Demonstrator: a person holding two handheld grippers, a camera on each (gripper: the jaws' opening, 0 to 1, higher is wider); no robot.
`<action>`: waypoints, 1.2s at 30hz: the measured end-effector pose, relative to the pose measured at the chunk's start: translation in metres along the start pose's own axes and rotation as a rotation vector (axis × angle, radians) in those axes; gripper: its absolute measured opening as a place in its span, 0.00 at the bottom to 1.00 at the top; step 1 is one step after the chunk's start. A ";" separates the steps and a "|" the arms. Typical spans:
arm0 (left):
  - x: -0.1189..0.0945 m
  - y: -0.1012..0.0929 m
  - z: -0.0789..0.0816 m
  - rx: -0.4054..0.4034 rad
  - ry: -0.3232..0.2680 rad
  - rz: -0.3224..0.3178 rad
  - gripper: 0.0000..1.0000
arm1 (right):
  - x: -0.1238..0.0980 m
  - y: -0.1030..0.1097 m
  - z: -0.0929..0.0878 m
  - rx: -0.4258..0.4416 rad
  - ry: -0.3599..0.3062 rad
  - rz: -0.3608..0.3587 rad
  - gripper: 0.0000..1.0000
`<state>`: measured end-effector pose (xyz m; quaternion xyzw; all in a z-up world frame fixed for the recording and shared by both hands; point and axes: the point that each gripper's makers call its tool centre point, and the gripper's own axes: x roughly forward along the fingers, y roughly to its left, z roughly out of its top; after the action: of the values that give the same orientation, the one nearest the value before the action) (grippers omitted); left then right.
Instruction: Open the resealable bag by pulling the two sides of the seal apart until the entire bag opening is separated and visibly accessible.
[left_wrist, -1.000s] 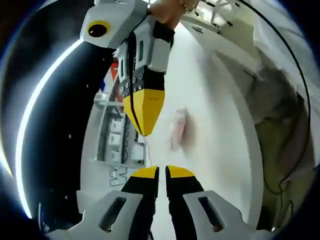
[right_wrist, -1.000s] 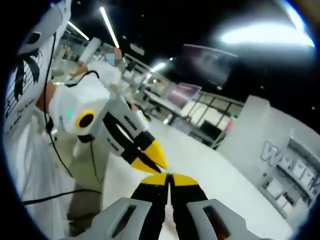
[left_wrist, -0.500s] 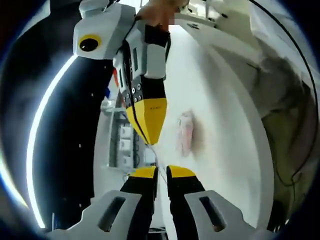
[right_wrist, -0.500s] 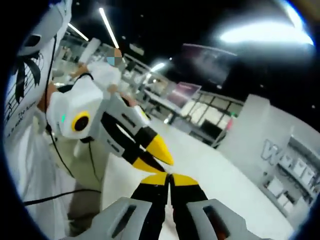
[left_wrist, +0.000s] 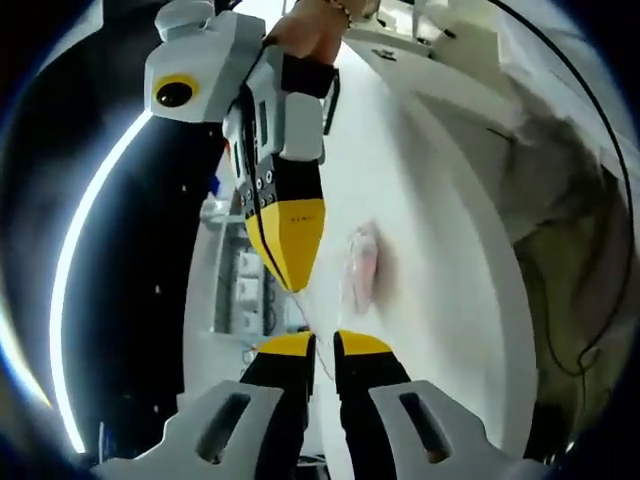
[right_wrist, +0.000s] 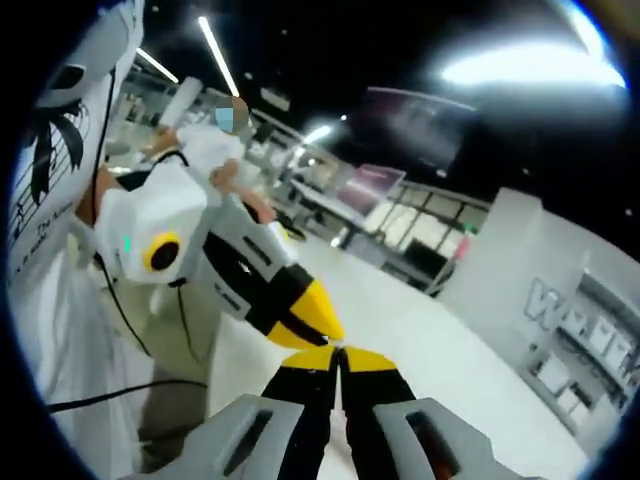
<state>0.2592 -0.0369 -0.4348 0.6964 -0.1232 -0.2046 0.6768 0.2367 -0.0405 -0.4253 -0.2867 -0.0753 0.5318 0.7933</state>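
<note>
A thin clear film edge of the resealable bag (left_wrist: 308, 318) runs from my right gripper's tip down into my left jaws. A pinkish part of the bag (left_wrist: 362, 270) shows beyond them against the white table (left_wrist: 440, 250); I cannot tell whether it hangs or lies there. In the left gripper view my left gripper (left_wrist: 322, 345) is shut on that film. My right gripper (left_wrist: 292, 272) comes down from the top, shut, with its tip just above. In the right gripper view my right gripper (right_wrist: 338, 352) is shut, and my left gripper (right_wrist: 316, 326) meets it tip to tip.
The table (right_wrist: 430, 340) stretches ahead. A person in a white printed shirt (right_wrist: 40, 200) stands at the left with a black cable (right_wrist: 120, 300). Another person (right_wrist: 215, 140) stands further back. Shelving with boxes (left_wrist: 240, 290) lies beyond the table's far edge.
Both views have shifted slightly. The two grippers' tips stay close together, and both stay shut.
</note>
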 end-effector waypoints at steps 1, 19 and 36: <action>0.000 0.000 0.000 0.001 -0.001 0.000 0.06 | 0.000 0.000 0.000 -0.001 0.001 -0.001 0.00; -0.002 0.005 -0.001 0.012 0.008 0.009 0.03 | -0.003 -0.001 -0.001 0.005 0.002 -0.012 0.00; -0.002 0.006 -0.003 0.026 0.018 0.019 0.02 | -0.003 0.003 -0.003 0.016 0.012 -0.013 0.00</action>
<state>0.2595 -0.0337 -0.4290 0.7057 -0.1264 -0.1903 0.6706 0.2339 -0.0434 -0.4289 -0.2832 -0.0683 0.5253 0.7995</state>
